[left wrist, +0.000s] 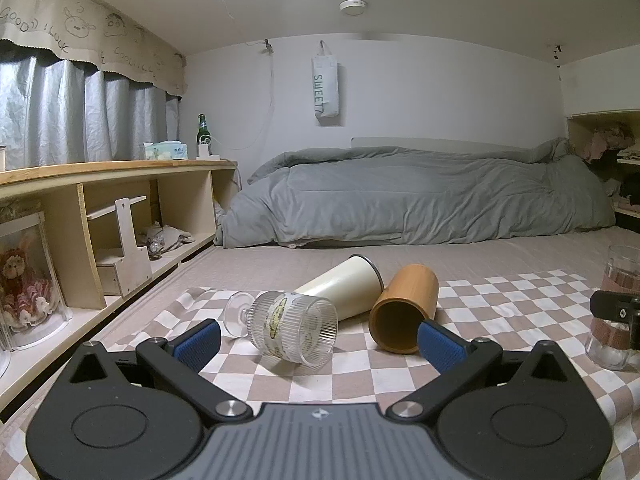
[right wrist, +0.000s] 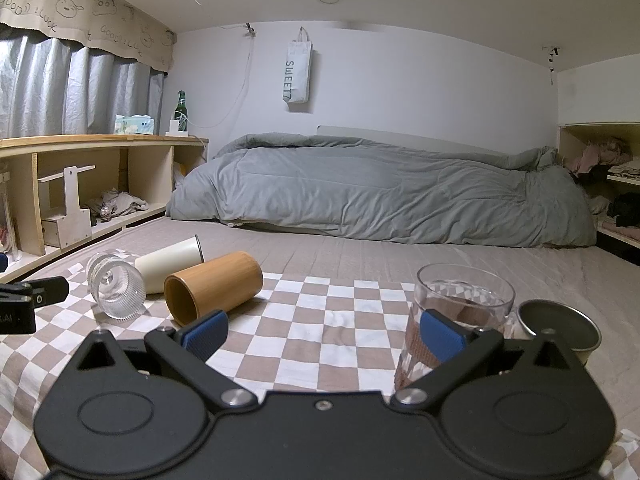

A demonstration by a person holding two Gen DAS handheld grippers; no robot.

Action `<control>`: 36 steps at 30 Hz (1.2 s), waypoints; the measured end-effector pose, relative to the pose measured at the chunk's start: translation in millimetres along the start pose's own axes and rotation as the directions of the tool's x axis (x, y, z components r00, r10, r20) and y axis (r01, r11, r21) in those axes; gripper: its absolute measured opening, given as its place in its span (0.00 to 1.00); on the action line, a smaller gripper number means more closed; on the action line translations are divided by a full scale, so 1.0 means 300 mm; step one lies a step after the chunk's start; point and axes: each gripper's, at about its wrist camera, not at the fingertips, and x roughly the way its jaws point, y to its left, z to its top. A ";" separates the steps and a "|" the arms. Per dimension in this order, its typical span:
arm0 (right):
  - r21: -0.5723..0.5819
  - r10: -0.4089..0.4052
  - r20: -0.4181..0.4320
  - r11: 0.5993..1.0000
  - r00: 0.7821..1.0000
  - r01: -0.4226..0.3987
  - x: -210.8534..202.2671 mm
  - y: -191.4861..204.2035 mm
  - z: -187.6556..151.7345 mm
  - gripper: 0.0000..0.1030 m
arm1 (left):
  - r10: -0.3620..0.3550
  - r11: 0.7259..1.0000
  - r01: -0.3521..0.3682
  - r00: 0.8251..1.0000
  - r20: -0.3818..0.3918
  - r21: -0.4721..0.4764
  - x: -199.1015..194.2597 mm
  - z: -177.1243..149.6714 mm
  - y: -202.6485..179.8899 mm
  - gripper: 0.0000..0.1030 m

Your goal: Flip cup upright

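Three cups lie on their sides on a checkered cloth [left wrist: 360, 376]: a ribbed clear glass goblet [left wrist: 294, 326], a cream tumbler [left wrist: 344, 284] and a bamboo cup [left wrist: 404, 308]. My left gripper [left wrist: 320, 338] is open and empty, its fingers on either side of the goblet and the bamboo cup's mouth, just short of them. In the right wrist view the goblet [right wrist: 116, 288], tumbler [right wrist: 170, 264] and bamboo cup [right wrist: 212, 286] lie at the left. My right gripper [right wrist: 324, 330] is open and empty over the cloth [right wrist: 320, 320].
An upright clear glass with a brown sleeve [right wrist: 460, 312] stands by my right finger, a metal cup [right wrist: 560, 328] beside it. A grey duvet [left wrist: 420, 196] lies at the back of the bed. Wooden shelves [left wrist: 120, 216] run along the left.
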 end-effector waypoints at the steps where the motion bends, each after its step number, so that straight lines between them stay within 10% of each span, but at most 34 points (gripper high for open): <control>1: 0.000 0.000 0.000 1.000 1.000 0.000 0.000 0.000 0.000 1.00 | 0.000 1.000 0.000 1.000 0.000 -0.001 0.001 0.001 0.000 1.00; 36: 0.047 0.026 -0.003 0.999 1.000 -0.026 0.018 0.045 0.055 1.00 | 0.018 1.000 -0.018 1.000 0.020 -0.019 0.002 0.000 0.027 1.00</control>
